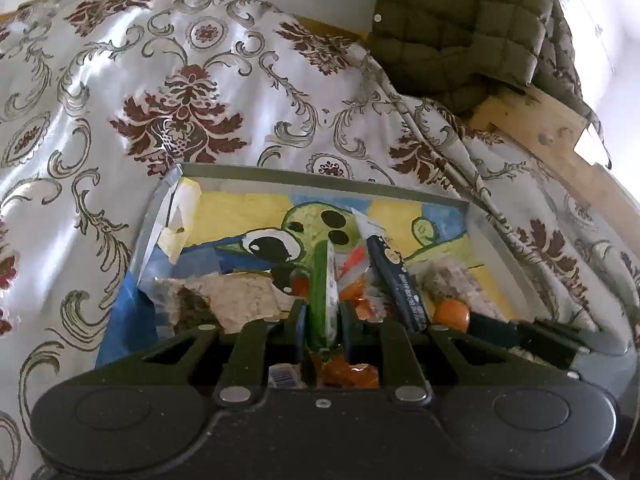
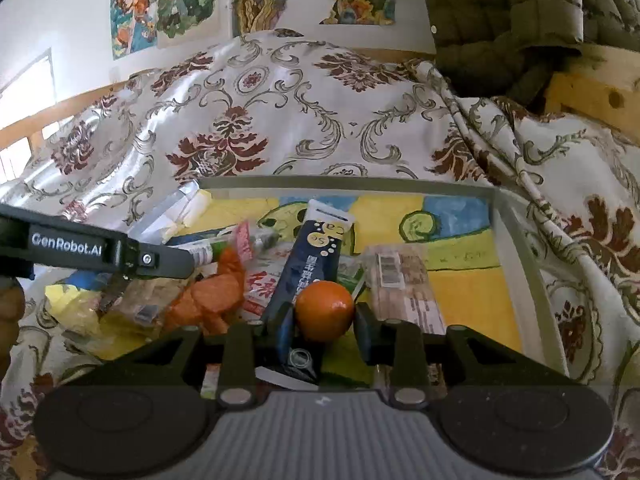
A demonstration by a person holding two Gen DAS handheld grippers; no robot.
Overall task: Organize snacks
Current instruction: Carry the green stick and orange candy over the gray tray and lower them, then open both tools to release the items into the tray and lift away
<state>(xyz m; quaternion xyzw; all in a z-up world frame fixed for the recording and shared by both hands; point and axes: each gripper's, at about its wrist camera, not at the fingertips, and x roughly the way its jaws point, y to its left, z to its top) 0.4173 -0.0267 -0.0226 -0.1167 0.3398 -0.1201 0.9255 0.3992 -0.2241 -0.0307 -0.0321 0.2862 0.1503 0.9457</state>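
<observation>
The left gripper holds its fingers narrowly clamped on a flat green-and-white snack packet. The right gripper grips a round orange mandarin over the grey-rimmed tray.

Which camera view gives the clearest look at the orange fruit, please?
The right wrist view: the orange fruit sits whole and centred between the right gripper fingers. In the left wrist view the orange fruit shows only as a small part beside the dark blue tube.
</observation>
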